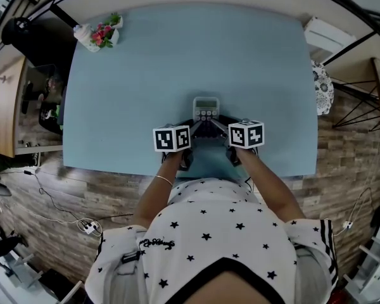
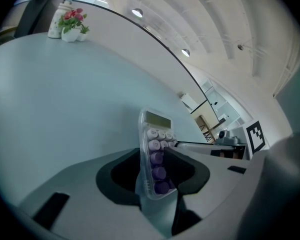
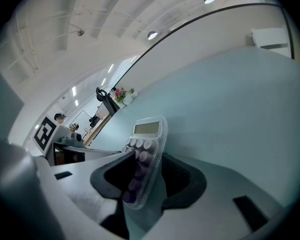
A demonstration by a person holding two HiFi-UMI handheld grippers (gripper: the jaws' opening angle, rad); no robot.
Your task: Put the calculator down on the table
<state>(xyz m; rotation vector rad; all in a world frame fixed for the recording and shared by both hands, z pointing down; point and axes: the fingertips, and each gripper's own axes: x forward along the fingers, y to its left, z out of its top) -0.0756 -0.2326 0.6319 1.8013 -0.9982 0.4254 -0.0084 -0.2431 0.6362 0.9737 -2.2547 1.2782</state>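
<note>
Tabletop [image 1: 177, 62] spreads ahead; left tongs [image 1: 196, 129], right tongs [image 1: 218, 128] pinch calculator [image 1: 206, 108] near edge.

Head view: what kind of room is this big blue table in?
Probably an office or a workroom, though that's a guess. The plain table has only a calculator and a small pot of flowers on or above it, and cables trail across the wood-pattern floor.

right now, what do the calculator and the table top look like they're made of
Calculator: looks like clear, glossy plastic, since its rim is see-through and catches light. Its round purple keys look like plastic too.
Table: smooth matte pale blue top, even colour with no grain; perhaps laminate or paint, can't tell which.
</note>
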